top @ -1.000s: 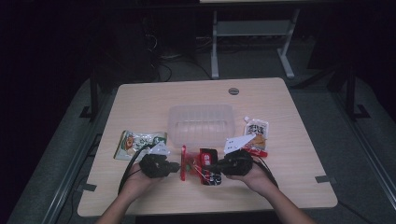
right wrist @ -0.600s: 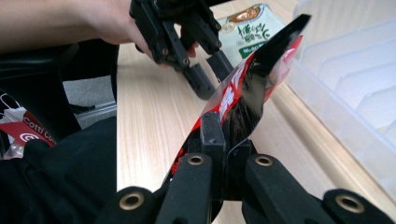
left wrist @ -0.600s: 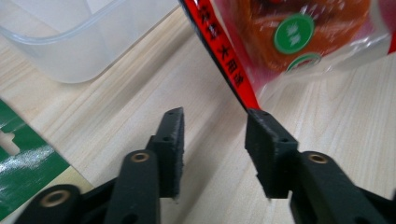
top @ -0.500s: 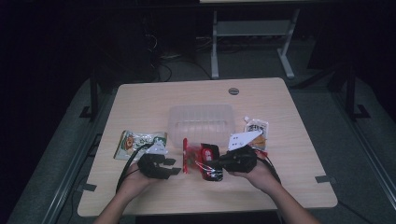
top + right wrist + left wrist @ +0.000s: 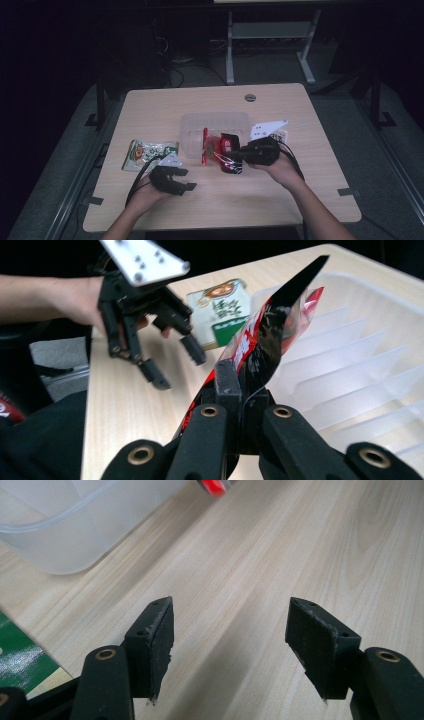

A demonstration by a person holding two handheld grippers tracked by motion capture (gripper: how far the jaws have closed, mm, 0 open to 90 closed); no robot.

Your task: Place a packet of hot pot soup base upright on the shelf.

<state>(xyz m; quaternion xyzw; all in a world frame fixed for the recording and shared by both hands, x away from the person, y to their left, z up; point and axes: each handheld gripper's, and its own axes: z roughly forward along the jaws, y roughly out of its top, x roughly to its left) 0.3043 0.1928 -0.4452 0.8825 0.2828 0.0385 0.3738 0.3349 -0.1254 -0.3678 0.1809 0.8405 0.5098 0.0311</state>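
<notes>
A red and black snack packet (image 5: 223,150) hangs tilted above the table at the near rim of a clear plastic container (image 5: 215,122). My right gripper (image 5: 239,156) is shut on the packet's lower edge; in the right gripper view the packet (image 5: 265,340) stands up from the closed jaws (image 5: 240,385) in front of the container (image 5: 360,350). My left gripper (image 5: 187,179) rests low over the table to the left, apart from the packet. Its jaws (image 5: 230,635) have just been opening and stand wide, with only bare wood between them.
A green snack packet (image 5: 150,152) lies left of the container, just beyond my left gripper (image 5: 165,357). More small packets (image 5: 280,136) lie behind my right hand. A round cable hole (image 5: 250,97) sits near the table's far edge.
My left gripper let go of the red packet and its jaws spread apart. My right gripper lifted the packet and carried it up toward the container.
</notes>
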